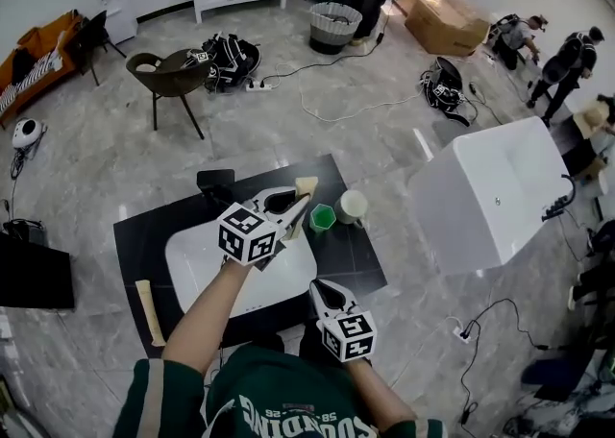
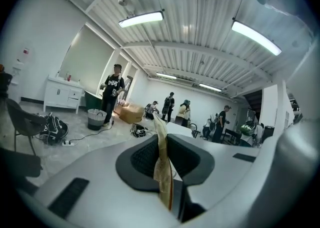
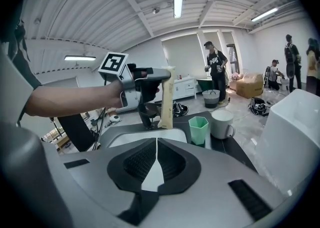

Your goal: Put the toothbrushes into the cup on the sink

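Toothbrush [image 3: 165, 101], long axis upright, in left gripper [image 1: 297, 206]

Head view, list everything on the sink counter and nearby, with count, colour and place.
counter: one, black, centre of floor
sink: one, white, set in counter
faucet: one, black, behind sink
cup: one, green, right of sink
mug: one, white, right of cup
held toothbrush: one, beige, upright in left gripper
loose toothbrush: one, beige, lying on counter left of sink
chair: one, dark, floor beyond counter
left gripper: shut on held toothbrush
right gripper: shut, empty, near counter's front edge
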Action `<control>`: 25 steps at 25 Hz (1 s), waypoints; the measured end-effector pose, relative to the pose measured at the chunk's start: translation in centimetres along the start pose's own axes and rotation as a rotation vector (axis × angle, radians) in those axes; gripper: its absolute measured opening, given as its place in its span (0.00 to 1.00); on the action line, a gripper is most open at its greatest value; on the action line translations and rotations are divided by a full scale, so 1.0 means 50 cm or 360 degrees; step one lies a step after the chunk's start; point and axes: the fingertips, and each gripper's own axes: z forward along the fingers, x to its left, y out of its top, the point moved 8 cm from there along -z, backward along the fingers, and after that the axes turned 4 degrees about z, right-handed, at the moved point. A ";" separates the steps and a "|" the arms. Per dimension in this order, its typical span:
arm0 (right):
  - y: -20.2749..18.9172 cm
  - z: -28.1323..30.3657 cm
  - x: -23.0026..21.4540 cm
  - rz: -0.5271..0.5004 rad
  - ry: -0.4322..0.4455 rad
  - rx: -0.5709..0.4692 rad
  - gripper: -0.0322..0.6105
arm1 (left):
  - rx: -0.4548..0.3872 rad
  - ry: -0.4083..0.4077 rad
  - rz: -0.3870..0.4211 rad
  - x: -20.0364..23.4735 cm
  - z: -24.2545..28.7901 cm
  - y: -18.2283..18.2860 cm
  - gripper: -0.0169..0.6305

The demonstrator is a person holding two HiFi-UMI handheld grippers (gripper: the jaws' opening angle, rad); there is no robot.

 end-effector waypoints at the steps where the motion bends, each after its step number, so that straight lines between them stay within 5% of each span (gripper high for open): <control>1: -0.001 -0.003 -0.006 0.0007 -0.0005 -0.0003 0.12 | -0.0027 -0.0002 0.0004 -0.004 0.015 0.010 0.12; 11: 0.003 -0.048 -0.079 0.0079 -0.0076 -0.0050 0.12 | -0.0137 0.0040 -0.0016 -0.023 0.145 0.032 0.11; 25: 0.004 -0.082 -0.166 0.0120 -0.0147 -0.0004 0.12 | -0.0052 0.0035 -0.0048 -0.009 0.230 -0.025 0.12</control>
